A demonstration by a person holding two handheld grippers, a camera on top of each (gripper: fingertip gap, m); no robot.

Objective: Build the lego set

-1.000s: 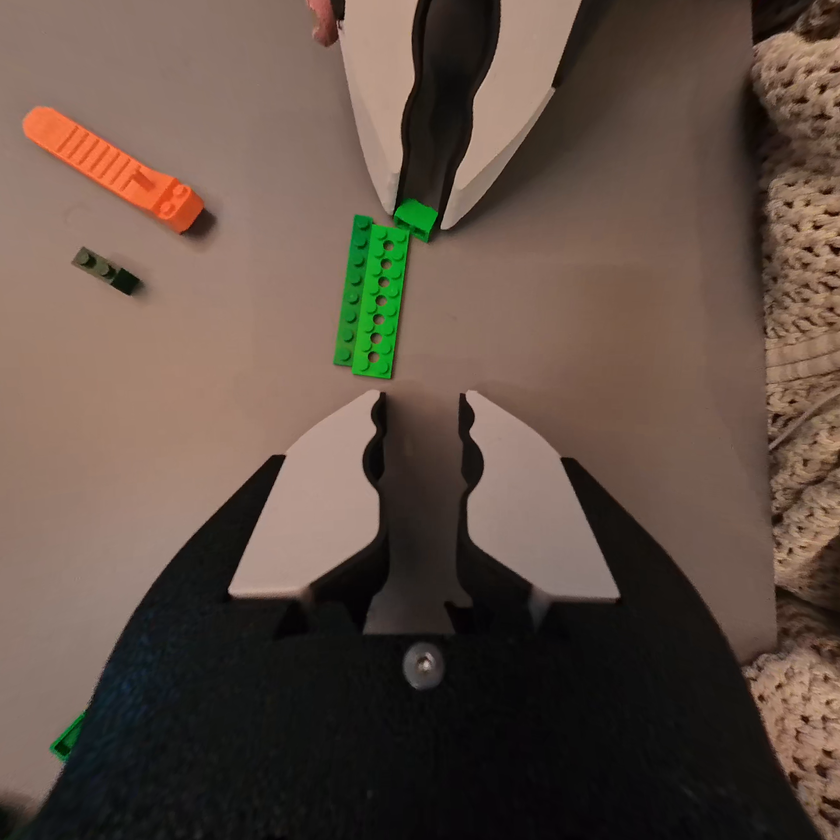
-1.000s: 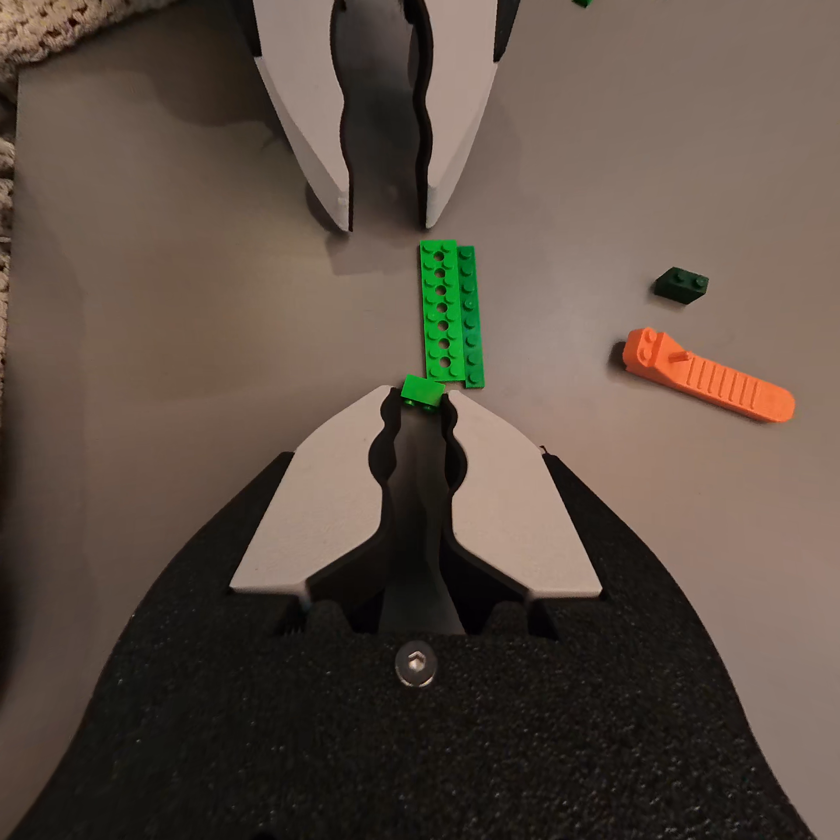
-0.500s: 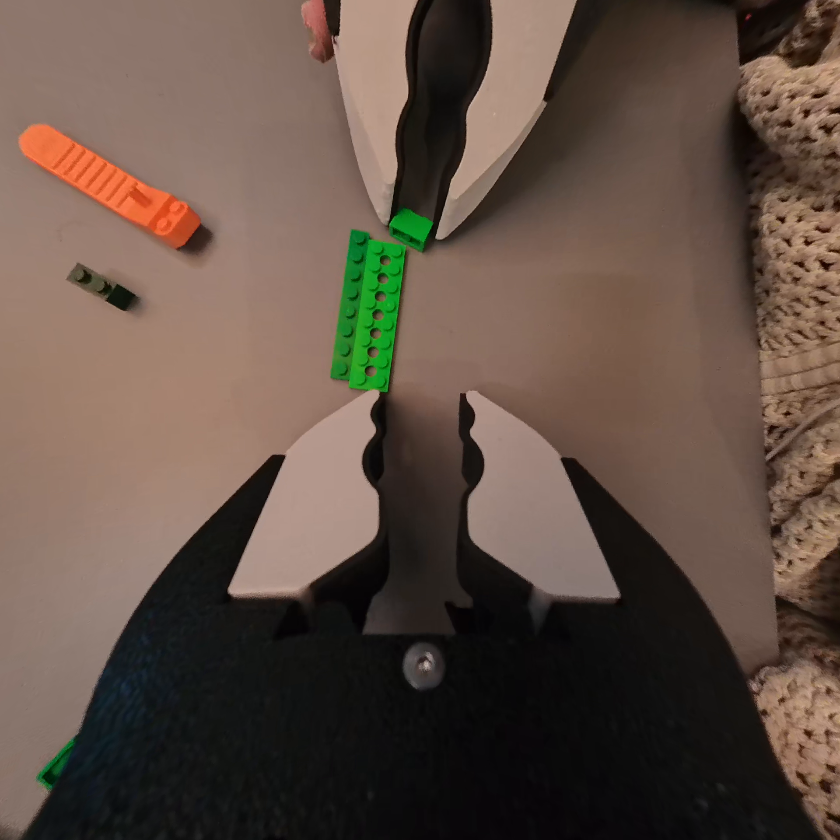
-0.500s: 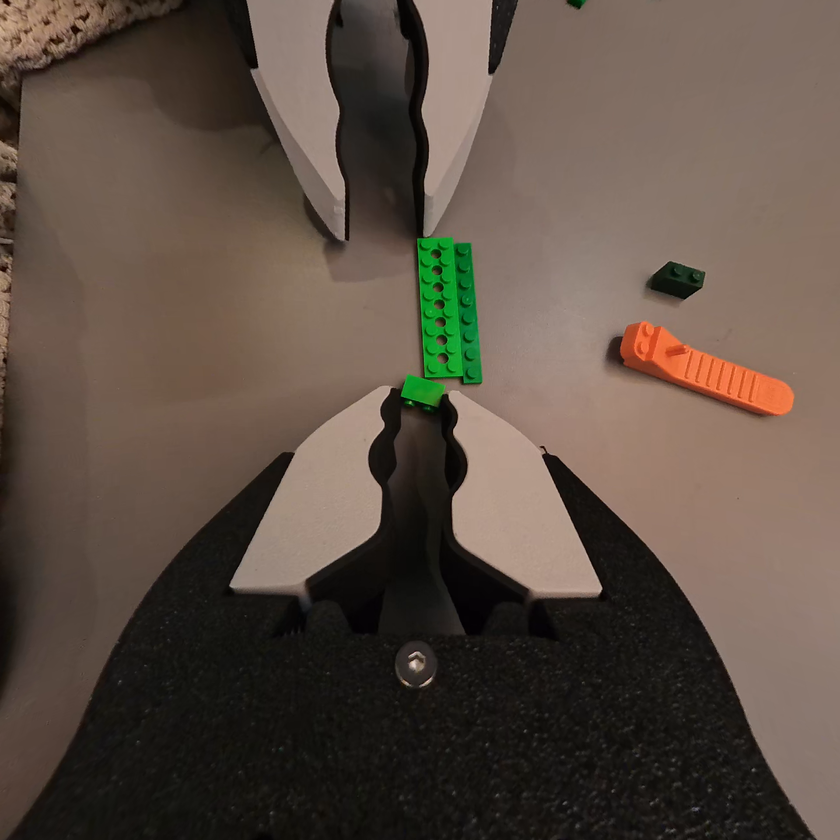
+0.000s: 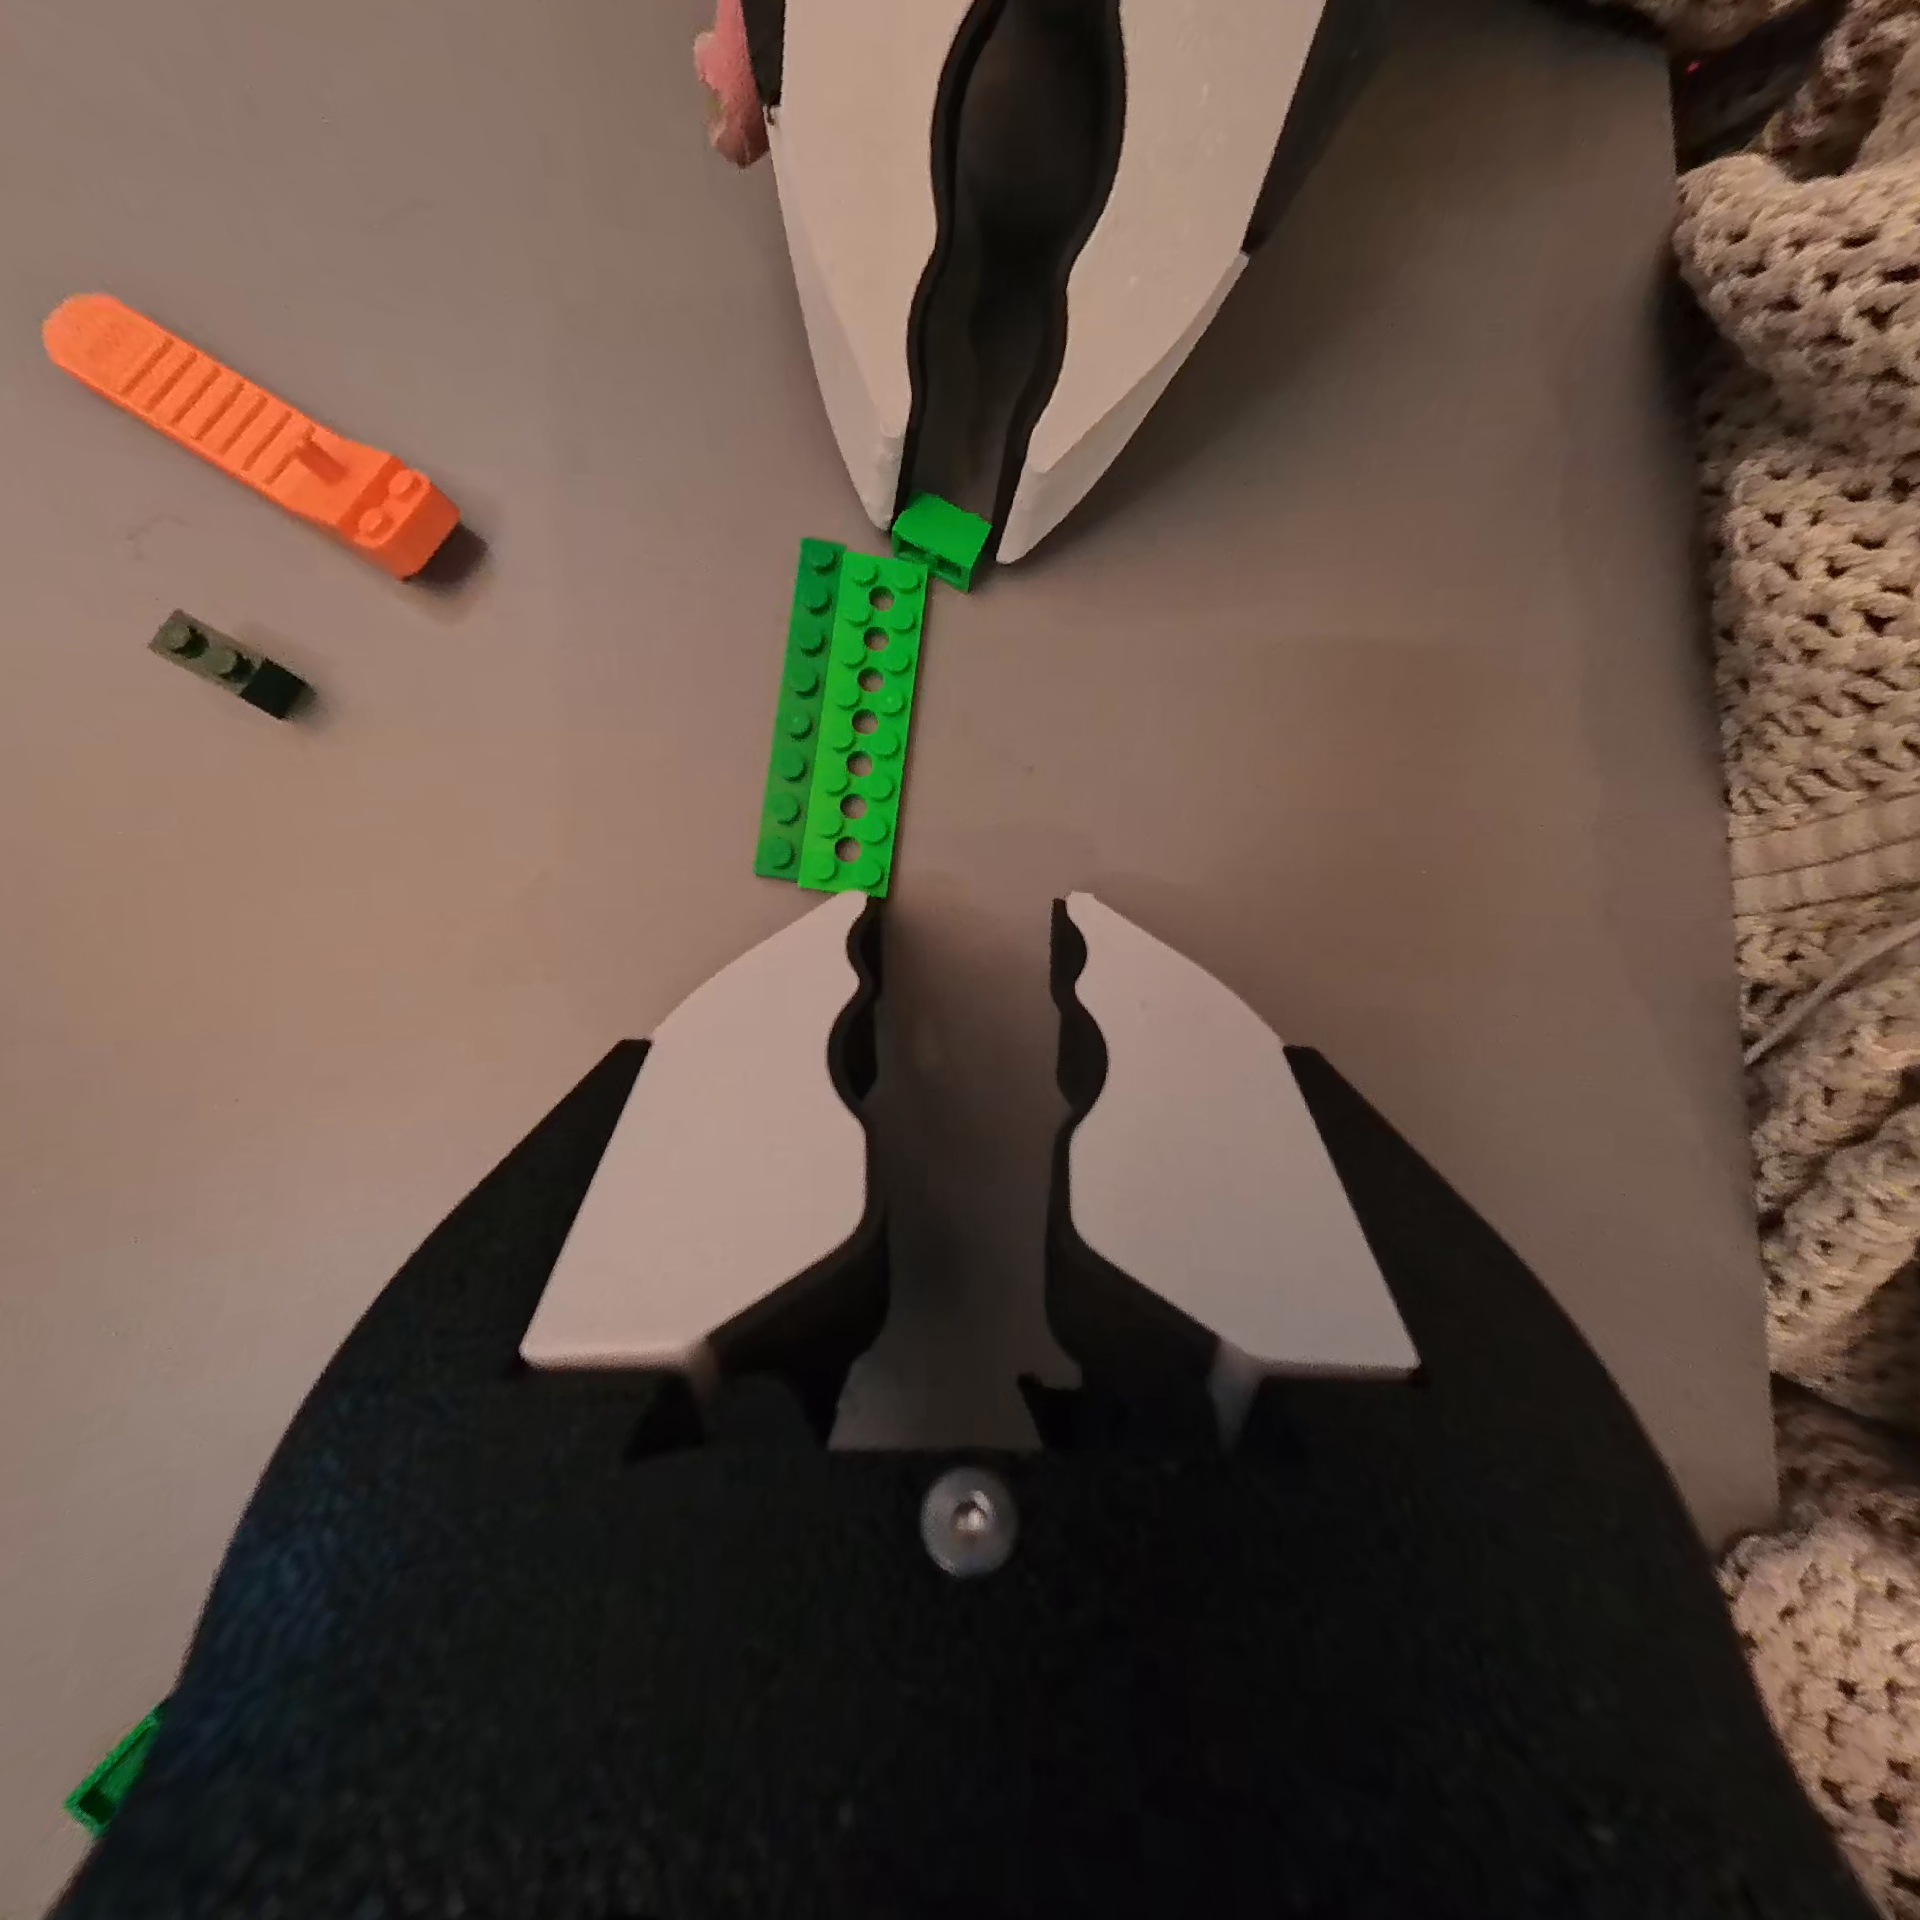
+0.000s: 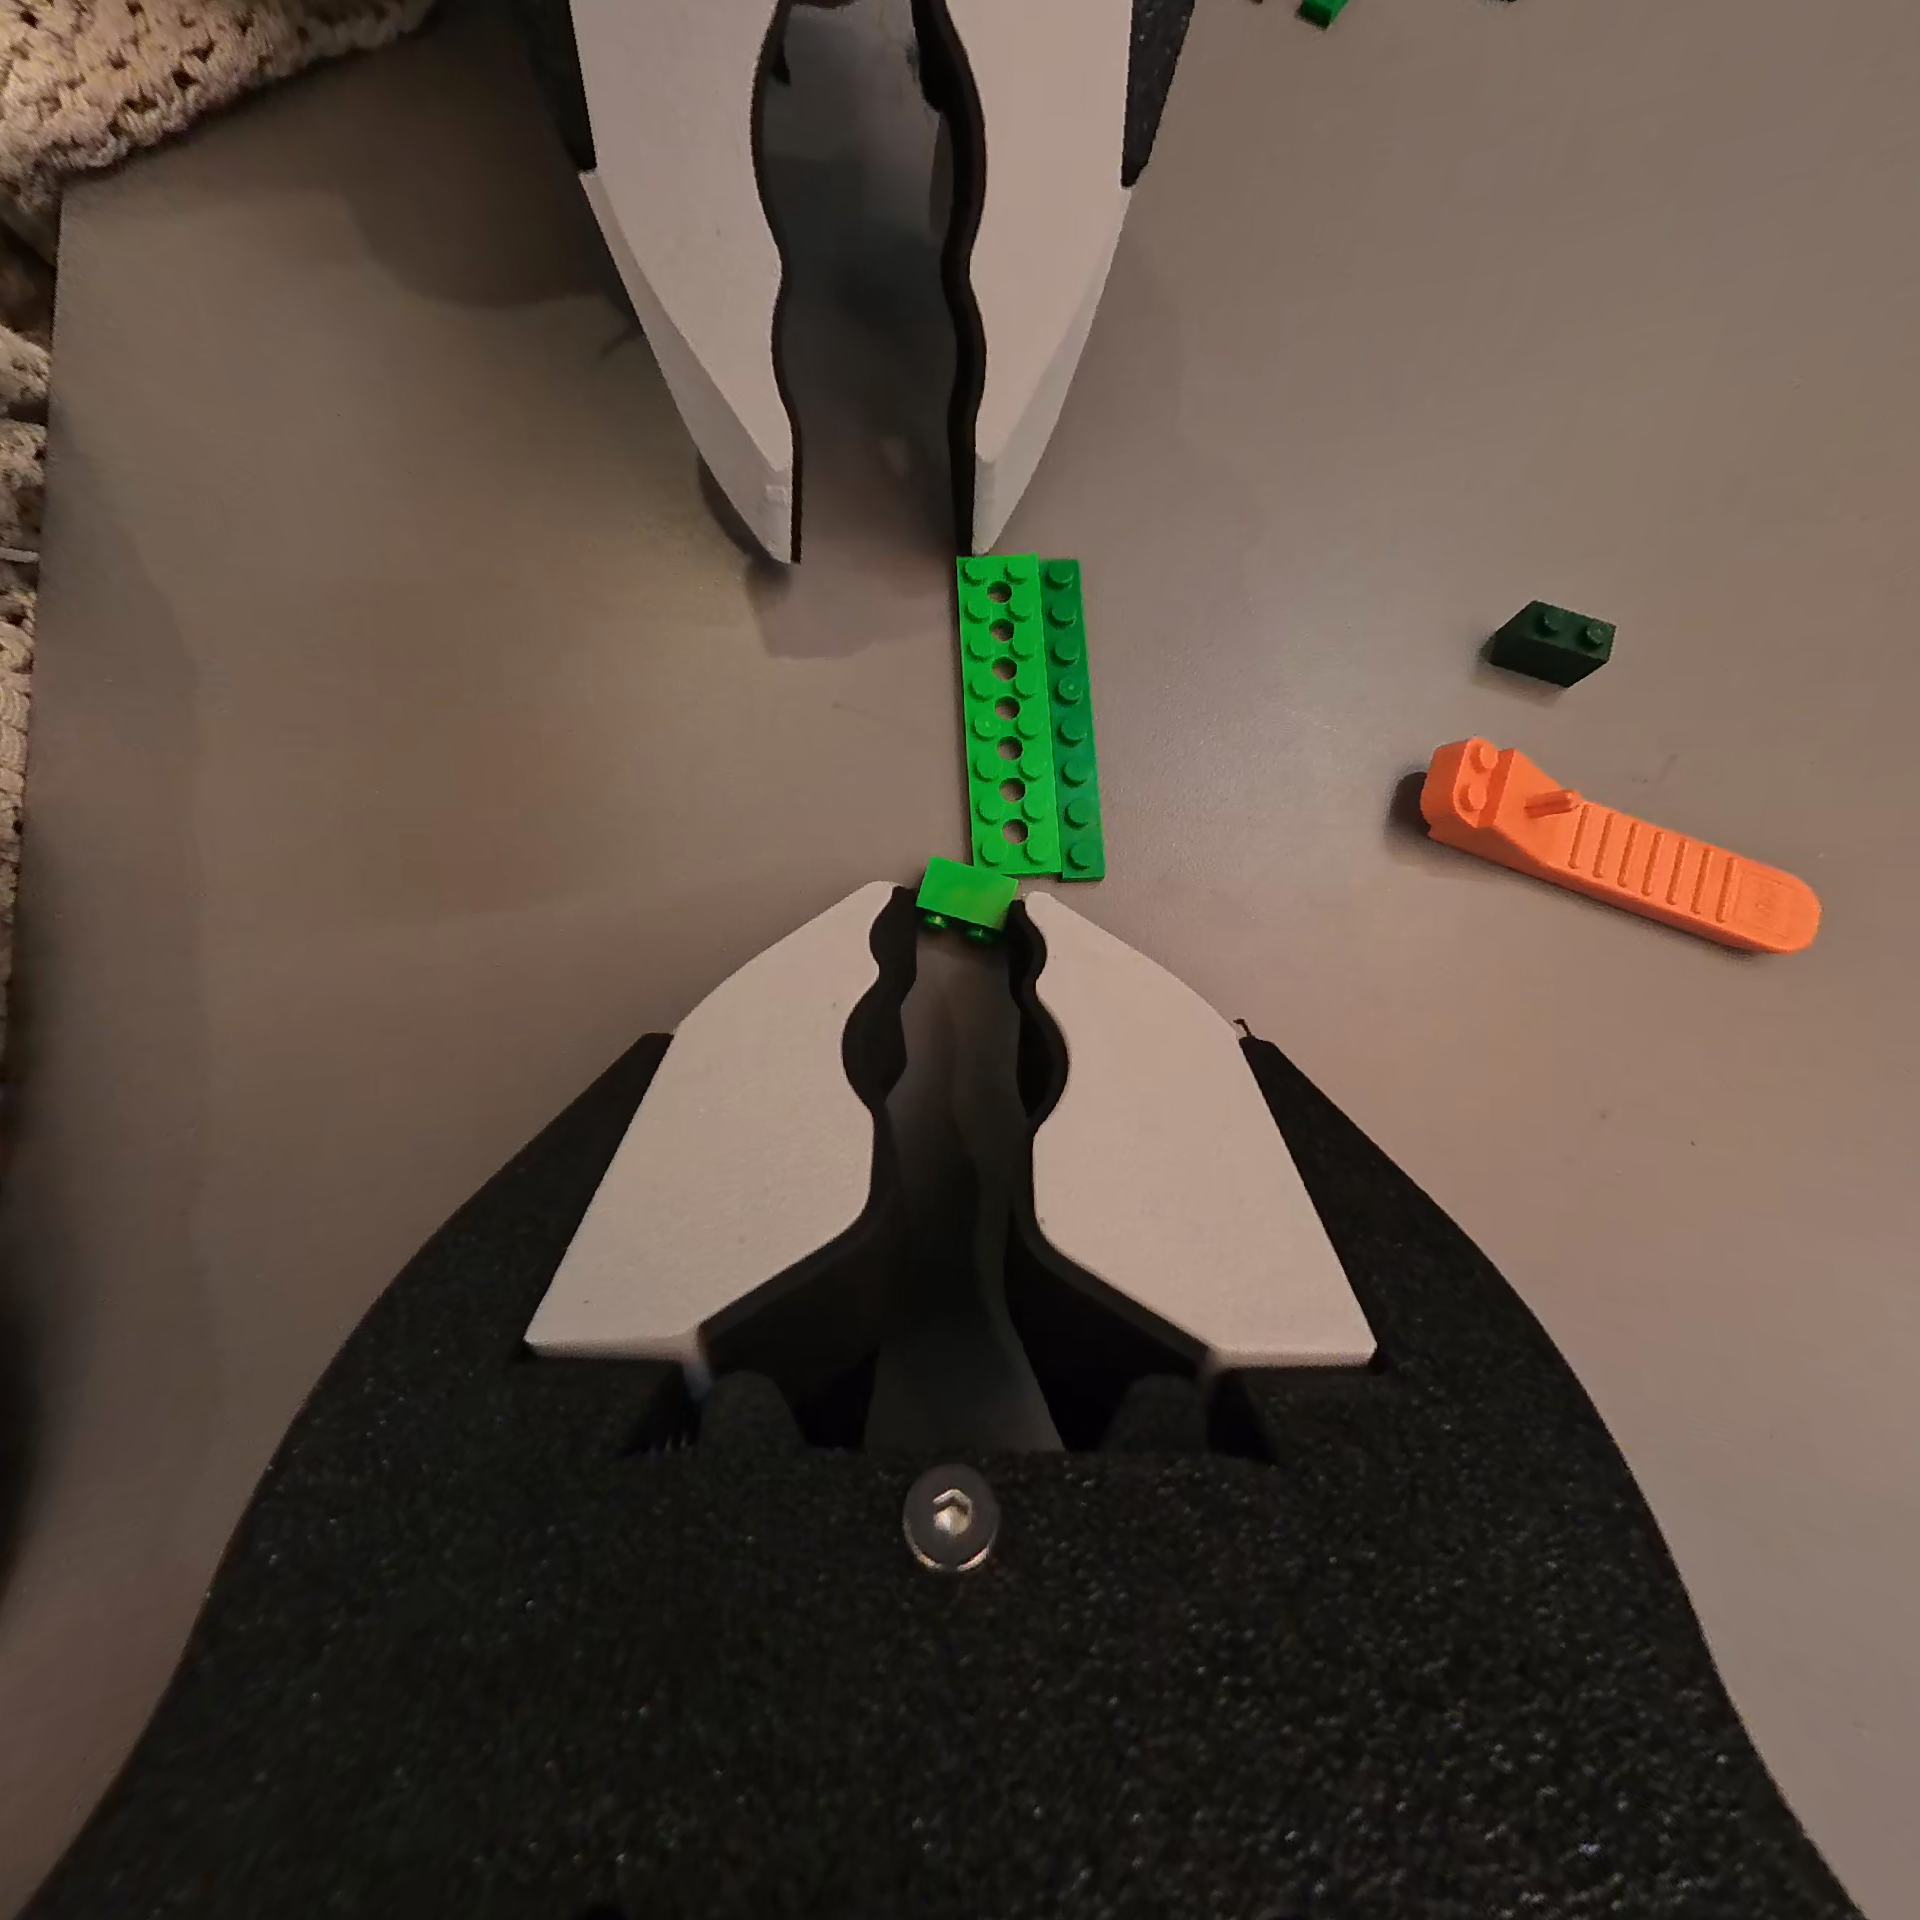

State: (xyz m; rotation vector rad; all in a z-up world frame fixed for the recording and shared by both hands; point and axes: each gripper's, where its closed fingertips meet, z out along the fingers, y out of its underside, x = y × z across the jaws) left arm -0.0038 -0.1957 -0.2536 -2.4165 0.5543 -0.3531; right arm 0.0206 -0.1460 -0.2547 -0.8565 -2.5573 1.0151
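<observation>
A long bright green plate assembly lies flat on the grey table; it also shows in the right wrist view. My right gripper is shut on a small bright green brick, held at the plate's near end. The same brick shows between the right gripper's tips in the left wrist view. My left gripper is open and empty, its left tip just off the plate's other end; it also shows in the right wrist view.
An orange brick separator and a small dark green piece lie left of the plate; both show in the right wrist view, the separator and the piece. A knitted blanket borders the table. A green piece lies at lower left. Spacing between my two grippers at the tips: around 6 cm. My left gripper's tips are some 10 cm from the small dark green piece. It is also in sight in the right wrist view.
The right gripper with the small brick has come closer to the end of the long plate. The left gripper has edged closer to the plate's other end.
</observation>
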